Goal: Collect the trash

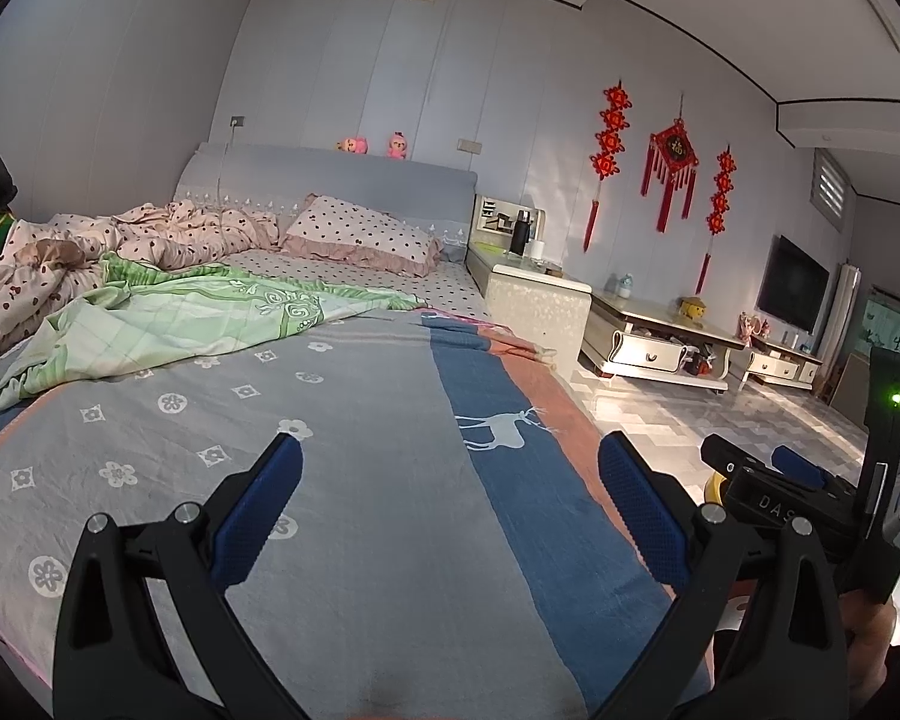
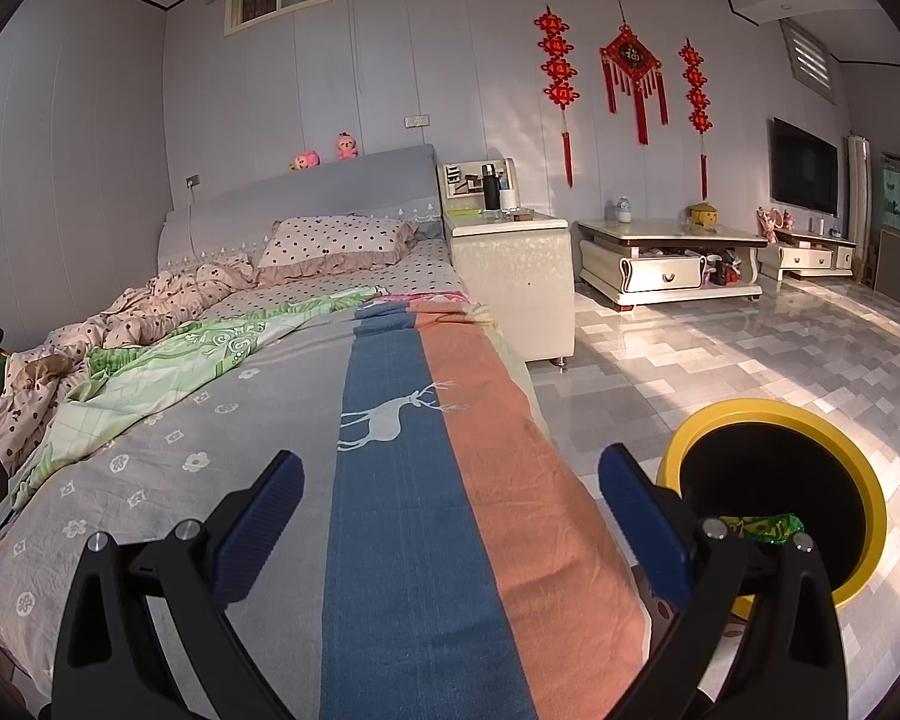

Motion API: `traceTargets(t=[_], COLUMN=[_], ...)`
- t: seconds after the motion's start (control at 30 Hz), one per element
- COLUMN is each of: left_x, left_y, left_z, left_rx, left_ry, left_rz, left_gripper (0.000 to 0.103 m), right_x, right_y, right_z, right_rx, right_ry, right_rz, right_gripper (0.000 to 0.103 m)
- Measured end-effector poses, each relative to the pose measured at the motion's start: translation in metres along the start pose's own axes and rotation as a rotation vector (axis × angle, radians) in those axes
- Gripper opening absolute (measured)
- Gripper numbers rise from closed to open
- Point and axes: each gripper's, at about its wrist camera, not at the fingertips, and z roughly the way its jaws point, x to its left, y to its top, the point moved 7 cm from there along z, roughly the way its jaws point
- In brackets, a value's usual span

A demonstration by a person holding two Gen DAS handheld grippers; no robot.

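Both tools are held over the foot of a bed (image 2: 258, 420), spread wide with nothing between their fingers. The left tool (image 1: 450, 516) and the right tool (image 2: 450, 516) are seen as black plastic frames with silver bolts and ribbed dark-blue pads (image 2: 258, 531). The bed is covered by a soft woven blanket (image 2: 402, 480) in grey, blue and salmon bands, printed with white flowers and a white deer (image 2: 390, 417). On the glossy tiled floor (image 2: 720, 354) just beside the bed stands a round bin (image 2: 870, 498), yellow-rimmed and black inside, in which a crinkled green and yellow wrapper (image 2: 762, 527) lies. The letters "DAS" are read on the right tool's body in the left view.
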Motion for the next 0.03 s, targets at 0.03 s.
traceTargets(t=[0.03], left_x=[0.0002], left_y=[-0.0002], left_z=[0.0000], left_rx=[0.000], left_ry=[0.001], left_rz=[0.000], left_gripper=[0.095], right_x=[0.0000], right_y=[-0.0001], right_z=[-0.0001], right_rx=[0.000], right_ry=[0.000], right_rz=[0.000], right_gripper=[0.095])
